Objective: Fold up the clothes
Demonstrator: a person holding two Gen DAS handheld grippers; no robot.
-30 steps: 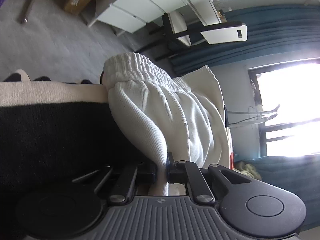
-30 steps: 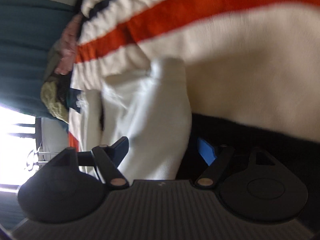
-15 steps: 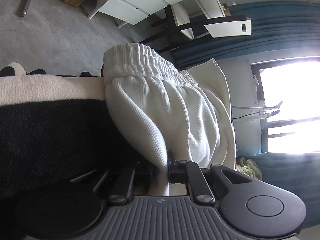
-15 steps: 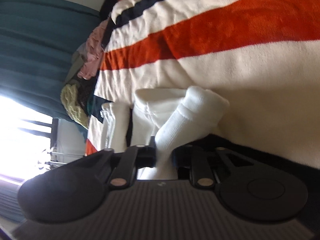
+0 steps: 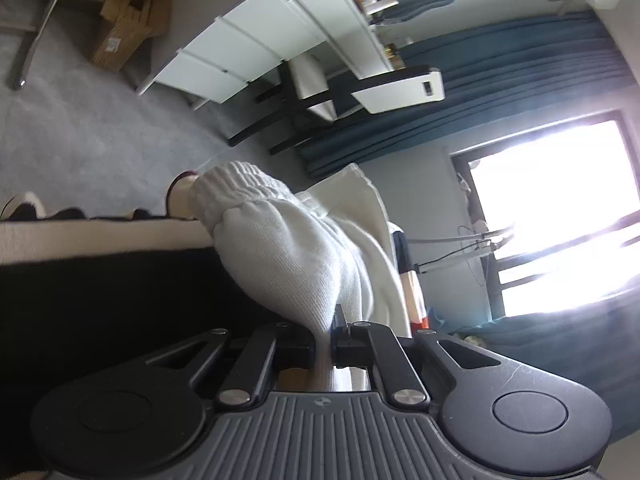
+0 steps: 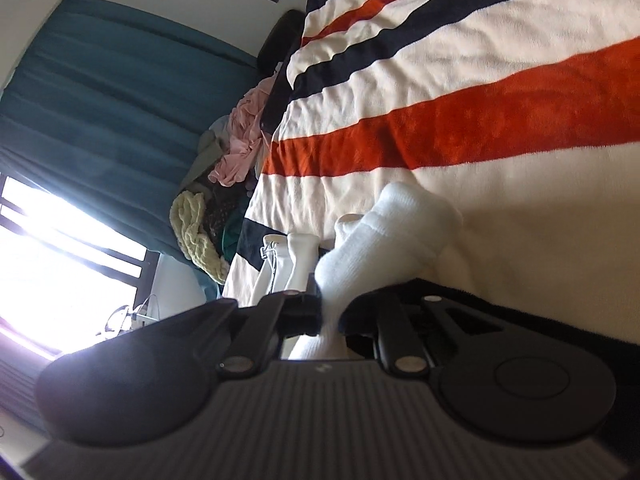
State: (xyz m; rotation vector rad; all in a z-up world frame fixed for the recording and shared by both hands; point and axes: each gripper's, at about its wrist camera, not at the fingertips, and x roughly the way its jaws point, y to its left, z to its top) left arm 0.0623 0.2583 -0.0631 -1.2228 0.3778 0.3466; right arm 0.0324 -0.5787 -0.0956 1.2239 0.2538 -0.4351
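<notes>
A pair of white knit shorts (image 5: 296, 256) with an elastic waistband lies on a striped blanket (image 6: 480, 128). My left gripper (image 5: 324, 344) is shut on a fold of the shorts near the waistband end. My right gripper (image 6: 330, 316) is shut on another bunched part of the white shorts (image 6: 392, 224), lifted a little off the blanket. The shorts' drawstring end (image 6: 272, 260) shows behind the right gripper. The fabric between the two grippers is partly hidden by the gripper bodies.
The bed's edge (image 5: 100, 232) runs along the left, with grey carpet (image 5: 80, 140) beyond. A white drawer unit (image 5: 240, 52), a chair (image 5: 312, 92) and a cardboard box (image 5: 128, 20) stand there. A pile of clothes (image 6: 224, 184) lies by the blue curtain (image 6: 100, 112) and the window.
My right gripper has closed on the shorts and drawn back, lifting the fabric. My left gripper has kept its hold and pulled the waistband end up and away, so more floor shows.
</notes>
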